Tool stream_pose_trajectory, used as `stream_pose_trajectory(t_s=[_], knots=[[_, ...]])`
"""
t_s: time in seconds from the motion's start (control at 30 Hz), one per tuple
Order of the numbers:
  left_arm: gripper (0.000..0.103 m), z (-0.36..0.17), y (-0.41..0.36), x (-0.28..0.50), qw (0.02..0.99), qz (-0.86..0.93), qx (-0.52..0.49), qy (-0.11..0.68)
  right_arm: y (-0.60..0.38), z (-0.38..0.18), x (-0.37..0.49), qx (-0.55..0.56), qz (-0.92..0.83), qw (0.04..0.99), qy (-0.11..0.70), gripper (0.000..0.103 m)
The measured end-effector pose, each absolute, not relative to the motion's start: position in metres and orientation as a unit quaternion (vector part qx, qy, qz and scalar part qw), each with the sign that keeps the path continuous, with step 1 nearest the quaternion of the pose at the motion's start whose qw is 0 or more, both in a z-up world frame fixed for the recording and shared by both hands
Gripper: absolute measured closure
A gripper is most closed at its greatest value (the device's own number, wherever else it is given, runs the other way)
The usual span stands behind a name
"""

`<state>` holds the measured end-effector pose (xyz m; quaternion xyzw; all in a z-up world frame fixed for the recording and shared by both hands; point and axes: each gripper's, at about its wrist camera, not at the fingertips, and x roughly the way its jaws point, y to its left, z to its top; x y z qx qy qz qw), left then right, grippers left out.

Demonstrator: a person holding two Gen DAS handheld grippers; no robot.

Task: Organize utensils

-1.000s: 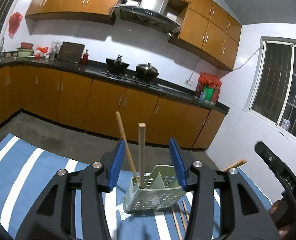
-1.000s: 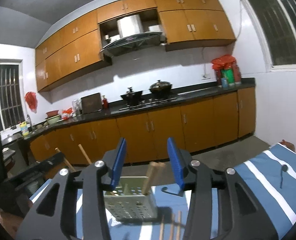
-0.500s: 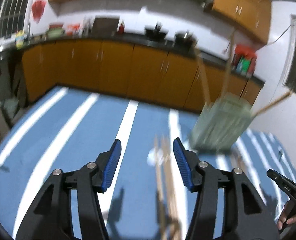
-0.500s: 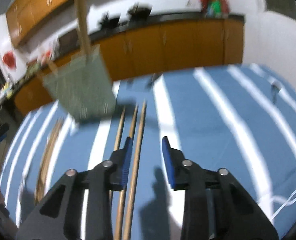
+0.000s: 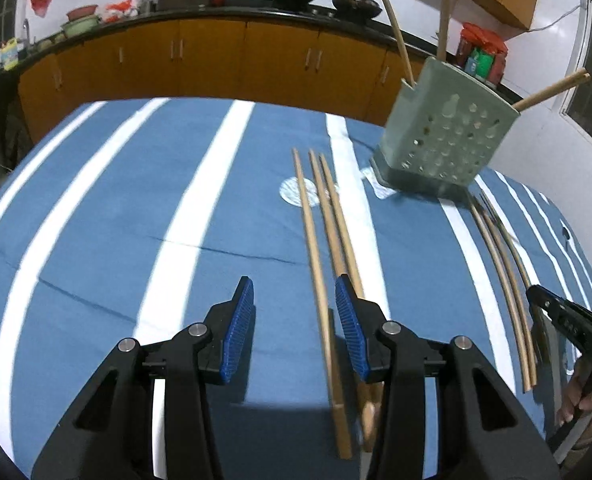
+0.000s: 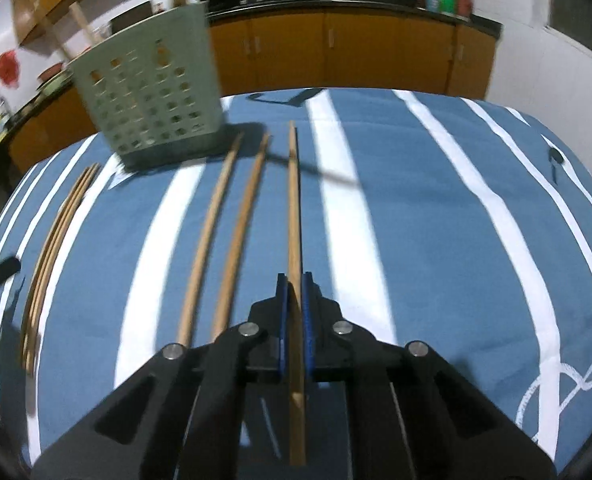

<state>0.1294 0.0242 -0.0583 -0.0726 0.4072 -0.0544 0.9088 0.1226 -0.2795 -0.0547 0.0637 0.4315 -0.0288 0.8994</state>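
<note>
The right gripper (image 6: 292,292) clamps one long wooden chopstick (image 6: 294,216) over the blue-and-white striped tablecloth (image 6: 435,220), near the perforated pale-green plastic utensil basket (image 6: 152,92) at the far edge, while the left gripper (image 5: 294,320) hangs open.

No readable text

No words, brand names or numbers can be made out; the labels on the bottles (image 5: 480,63) on the far right of the kitchen worktop (image 5: 232,8) are too small and blurred to be read.

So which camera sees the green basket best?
The left wrist view: the green basket is sharp, with chopsticks poking out. The right wrist view shows it closer but blurry.
</note>
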Motion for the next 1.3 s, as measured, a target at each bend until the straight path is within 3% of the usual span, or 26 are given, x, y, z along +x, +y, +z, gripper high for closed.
stream_pose_trajectory(t_s=[0.27,0.43,0.6,1.3], knots=[[0.076,-0.069,0.009,0.134,0.898,-0.062,-0.054,0.433,-0.290,-0.057,0.125,0.064,-0.035,0.901,0.428,0.095],[0.080,-0.073,0.001,0.134,0.898,-0.051,-0.020,0.437,-0.287,-0.057,0.123,0.050,-0.034,0.902,0.428,0.094],[0.096,-0.072,0.005,0.137,0.899,-0.037,-0.012,0.435,-0.282,-0.057,0.122,0.040,-0.024,0.903,0.426,0.093],[0.095,-0.073,0.032,0.151,0.904,-0.014,-0.031,0.427,-0.290,-0.058,0.143,0.033,-0.053,0.903,0.425,0.093]])
